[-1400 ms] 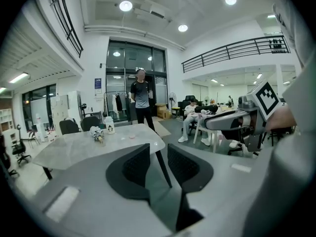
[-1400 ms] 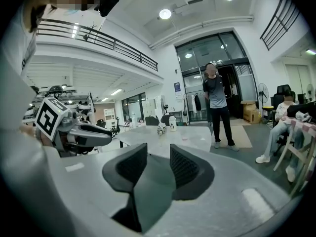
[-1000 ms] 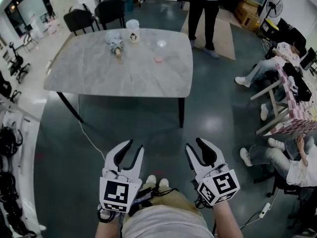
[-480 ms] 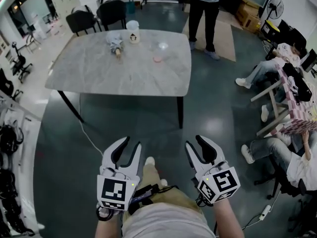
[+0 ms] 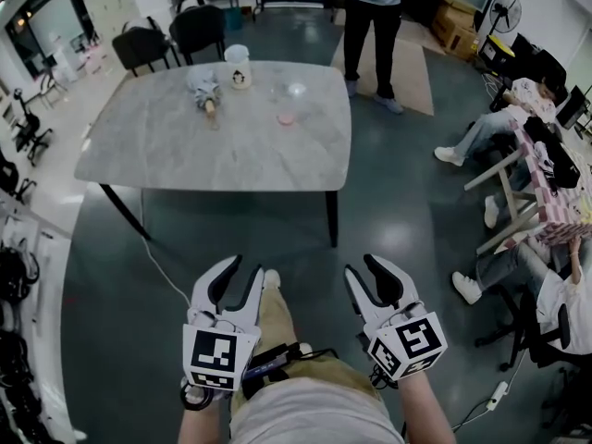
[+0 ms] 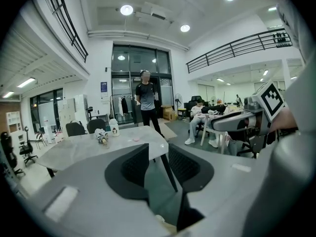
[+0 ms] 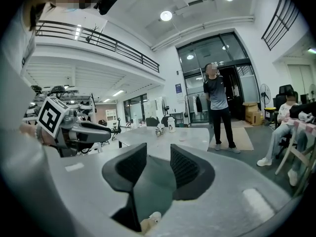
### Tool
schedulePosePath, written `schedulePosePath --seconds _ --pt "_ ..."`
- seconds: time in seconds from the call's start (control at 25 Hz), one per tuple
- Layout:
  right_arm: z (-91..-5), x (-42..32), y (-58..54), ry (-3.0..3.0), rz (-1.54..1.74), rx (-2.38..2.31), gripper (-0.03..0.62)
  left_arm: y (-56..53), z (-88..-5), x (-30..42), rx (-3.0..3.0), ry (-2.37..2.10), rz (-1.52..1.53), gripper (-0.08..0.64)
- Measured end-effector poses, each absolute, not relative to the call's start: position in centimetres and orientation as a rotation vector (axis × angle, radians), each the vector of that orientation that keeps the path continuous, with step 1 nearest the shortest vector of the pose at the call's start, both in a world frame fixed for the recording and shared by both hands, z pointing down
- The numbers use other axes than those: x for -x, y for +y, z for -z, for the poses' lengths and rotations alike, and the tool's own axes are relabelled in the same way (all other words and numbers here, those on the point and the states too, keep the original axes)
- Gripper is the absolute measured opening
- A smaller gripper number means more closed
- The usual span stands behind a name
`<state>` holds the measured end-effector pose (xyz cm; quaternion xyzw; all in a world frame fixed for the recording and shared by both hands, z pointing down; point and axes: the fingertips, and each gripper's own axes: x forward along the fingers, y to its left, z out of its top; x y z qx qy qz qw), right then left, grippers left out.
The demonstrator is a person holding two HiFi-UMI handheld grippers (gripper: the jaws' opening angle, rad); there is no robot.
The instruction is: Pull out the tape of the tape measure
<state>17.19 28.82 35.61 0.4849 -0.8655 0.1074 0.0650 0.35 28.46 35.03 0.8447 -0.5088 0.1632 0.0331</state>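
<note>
Head view: The left gripper (image 5: 245, 272) and the right gripper (image 5: 363, 268) are held side by side over the floor, well short of the near edge of the table (image 5: 185, 151). Both are released, with the jaws apart and nothing between them. The wearer's shoe (image 5: 270, 278) shows between the two grippers. Along the far edge of the table stand a white bottle (image 5: 240, 66) and a folded umbrella (image 5: 203, 89). To their right, toward the far right corner, lie a clear round item (image 5: 296, 90) and a small pink round item (image 5: 286, 117). At this size the tape measure cannot be picked out with certainty; these two small items are the only candidates, and both are well apart from the grippers. A standing person (image 5: 370, 12) is beyond the far right corner. Seated people (image 5: 481, 132) are off to the right of the table.

Left gripper view: The jaws stand open and only floor and a table leg show in the gap. The table, bottle and umbrella lie ahead, at a distance.

Right gripper view: The jaws stand open and empty, aimed toward the table. The left gripper is visible at the left edge.
</note>
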Motion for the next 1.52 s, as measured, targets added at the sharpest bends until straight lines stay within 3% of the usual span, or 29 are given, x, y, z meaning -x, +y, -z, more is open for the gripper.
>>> schedulePosePath --seconds 1.52 --pt "-35.3 -9.3 0.6 -2.44 -0.402 -1.576 0.146 -1.6 -35.7 7.0 -2.658 -1.332 -0.533 0.124"
